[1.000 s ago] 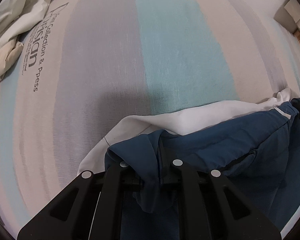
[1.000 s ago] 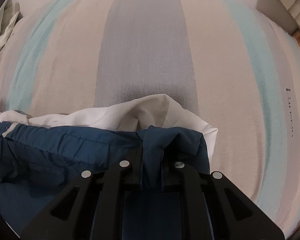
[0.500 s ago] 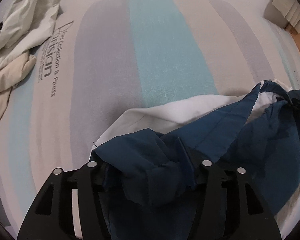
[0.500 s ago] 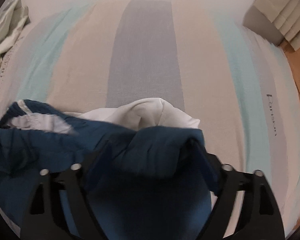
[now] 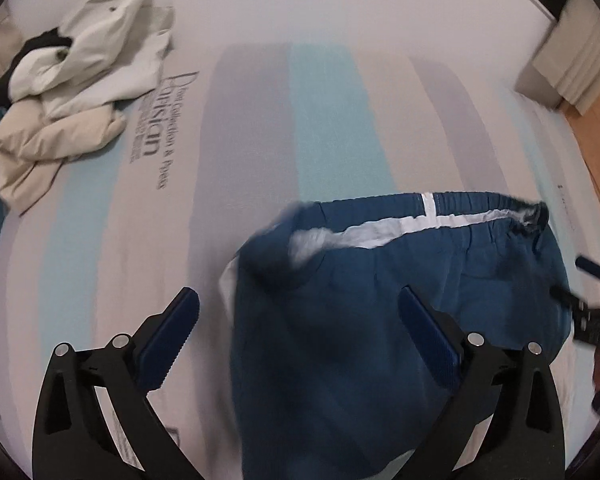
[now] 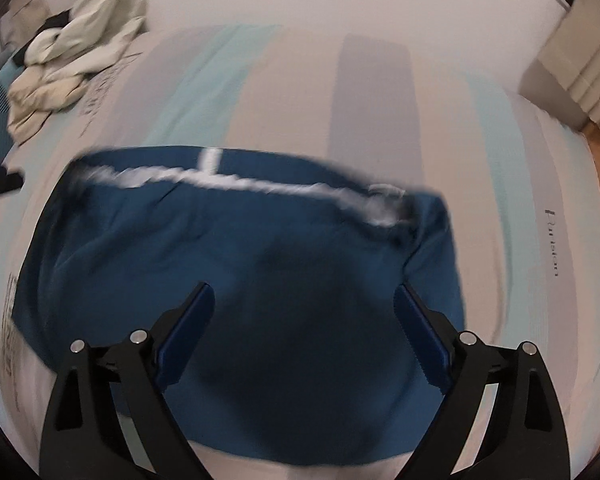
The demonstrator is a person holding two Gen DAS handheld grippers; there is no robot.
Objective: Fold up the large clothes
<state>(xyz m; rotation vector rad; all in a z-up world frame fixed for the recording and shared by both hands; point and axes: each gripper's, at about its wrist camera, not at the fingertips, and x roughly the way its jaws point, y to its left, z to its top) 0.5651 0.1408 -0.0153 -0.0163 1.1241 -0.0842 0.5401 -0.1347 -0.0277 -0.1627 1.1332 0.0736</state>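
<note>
Left gripper (image 5: pixel 296 312), right gripper (image 6: pixel 304 308): jaws just spread wide, empty; blue garment (image 6: pixel 236 280) lies rumpled, smooth-woven, white-trimmed elastic waistband.

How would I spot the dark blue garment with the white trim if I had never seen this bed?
Start at the wide bed sheet striped in grey, turquoise and beige. On its near part, below both open grippers, lies the dark blue garment, flat, with a gathered waistband edged in white. The only other clothes, a crumpled cream and white pile, sit far off at the sheet's left corner.
</note>
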